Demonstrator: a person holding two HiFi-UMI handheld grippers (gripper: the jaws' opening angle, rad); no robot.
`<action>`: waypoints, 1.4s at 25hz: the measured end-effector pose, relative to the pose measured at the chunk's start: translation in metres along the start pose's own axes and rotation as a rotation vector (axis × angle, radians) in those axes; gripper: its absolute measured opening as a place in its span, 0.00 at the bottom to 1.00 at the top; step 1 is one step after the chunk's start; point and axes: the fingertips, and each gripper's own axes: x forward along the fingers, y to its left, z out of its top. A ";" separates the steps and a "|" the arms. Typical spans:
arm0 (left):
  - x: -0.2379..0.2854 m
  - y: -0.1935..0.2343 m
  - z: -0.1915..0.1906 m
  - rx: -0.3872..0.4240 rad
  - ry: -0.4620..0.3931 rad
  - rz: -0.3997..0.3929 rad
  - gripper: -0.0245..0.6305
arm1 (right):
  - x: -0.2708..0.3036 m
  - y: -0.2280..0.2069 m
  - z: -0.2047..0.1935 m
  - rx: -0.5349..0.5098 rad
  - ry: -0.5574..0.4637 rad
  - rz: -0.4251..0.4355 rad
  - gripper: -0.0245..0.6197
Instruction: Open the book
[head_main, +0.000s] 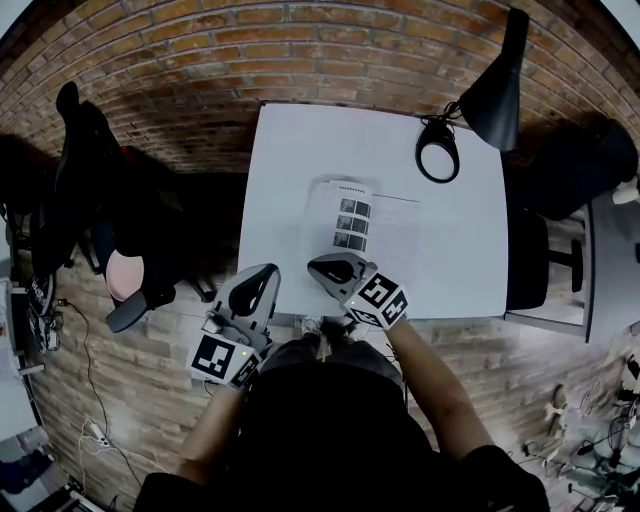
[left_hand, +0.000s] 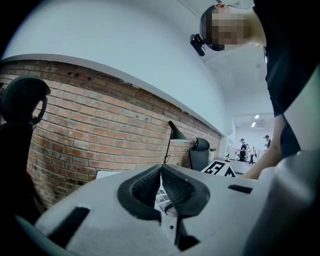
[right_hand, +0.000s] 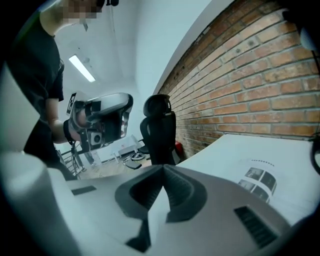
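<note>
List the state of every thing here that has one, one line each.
book: open, lying flat on the table.
left gripper: shut, nothing between the jaws.
right gripper: shut, nothing between the jaws, close to the book.
desk lamp: standing at the table's far corner, no glow visible.

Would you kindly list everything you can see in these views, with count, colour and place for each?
rectangular white table: one, white, centre, against the wall
open paper book with photo pages: one, white, lying open on the table's near half
black desk lamp with round base: one, black, table's far right corner
black office chair: one, black, left of the table
dark chair: one, dark, right of the table
red brick wall: one, red-brown, behind the table
left hand-held gripper: one, grey, jaws together, at the table's near left corner
right hand-held gripper: one, grey, jaws together, beside the book's near edge
</note>
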 end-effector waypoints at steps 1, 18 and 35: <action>0.001 -0.001 0.001 0.006 -0.004 -0.006 0.08 | -0.004 -0.004 -0.001 0.007 -0.002 -0.021 0.06; 0.039 -0.037 0.021 0.042 -0.051 -0.088 0.08 | -0.139 -0.065 -0.019 0.248 -0.116 -0.425 0.06; 0.075 -0.077 0.047 0.095 -0.098 -0.128 0.08 | -0.313 -0.118 0.012 0.354 -0.352 -0.831 0.06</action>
